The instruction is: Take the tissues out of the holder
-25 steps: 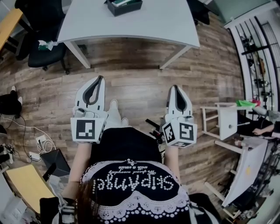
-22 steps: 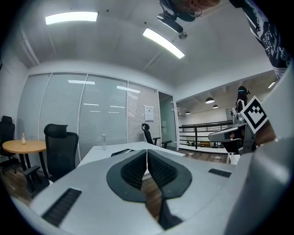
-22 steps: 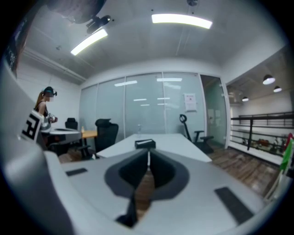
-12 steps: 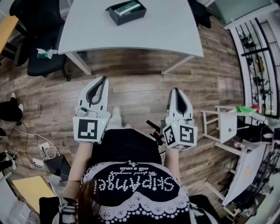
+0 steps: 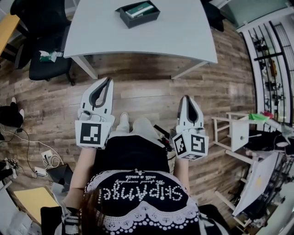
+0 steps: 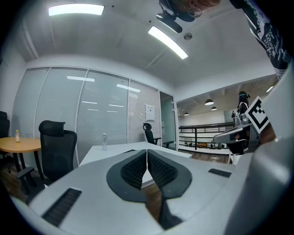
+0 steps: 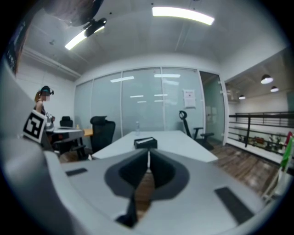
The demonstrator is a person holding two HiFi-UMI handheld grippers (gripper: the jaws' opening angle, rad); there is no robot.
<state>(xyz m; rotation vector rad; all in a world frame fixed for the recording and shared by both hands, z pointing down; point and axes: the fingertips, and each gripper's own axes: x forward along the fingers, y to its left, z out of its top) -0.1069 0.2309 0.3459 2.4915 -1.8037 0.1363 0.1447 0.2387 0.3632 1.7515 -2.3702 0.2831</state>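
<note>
Desk (image 5: 183,36) now sits fuller in head view than before, so the approach is under way. Tissue holder (image 5: 138,13) rests on desk, well beyond left gripper (image 5: 108,81) and right gripper (image 5: 185,97). Both jaws are clenched, empty.

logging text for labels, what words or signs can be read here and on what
"SkipAmge", upside down, in white beads on the person's black top.
Cursive line beside it: too small to read.
White paper sign on the glass wall: too blurred to read.
Green-and-white tissue pack in the black box-shaped holder: print unreadable.
</note>
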